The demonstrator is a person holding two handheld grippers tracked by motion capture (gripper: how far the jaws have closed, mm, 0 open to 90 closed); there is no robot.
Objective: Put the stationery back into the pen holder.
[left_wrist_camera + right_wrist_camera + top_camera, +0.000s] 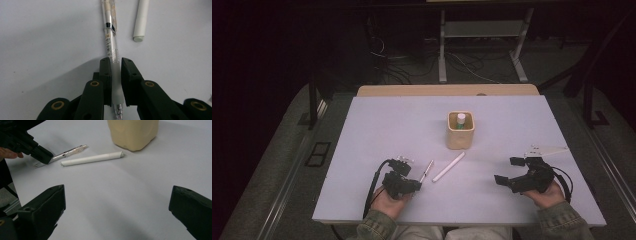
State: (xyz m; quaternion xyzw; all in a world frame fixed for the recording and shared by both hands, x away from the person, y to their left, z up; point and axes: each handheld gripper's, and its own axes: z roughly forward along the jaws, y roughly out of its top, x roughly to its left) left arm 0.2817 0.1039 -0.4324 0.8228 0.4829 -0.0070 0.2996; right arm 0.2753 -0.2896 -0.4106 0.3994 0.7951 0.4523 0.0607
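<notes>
A clear pen (427, 170) (111, 37) lies on the white table (387, 120) near its front left. My left gripper (414, 186) (115, 63) is shut on the pen's frosted grip, one jaw on each side, with the tip pointing back toward the hand. The right gripper view takes in the same grip, the left gripper (41, 155) on the pen (68, 151). Just right of the pen lies a white capped marker (449, 167) (141, 20) (92, 158). My right gripper (508, 171) (117, 195) rests at the front right, jaws wide open with nothing between them.
A pale wooden cup (460, 135) (132, 133) stands mid-table behind the marker, with a white-capped item (461, 118) upright inside. The table's front edge runs just under both hands. Desk legs and cables (442, 60) lie on the floor beyond the far edge.
</notes>
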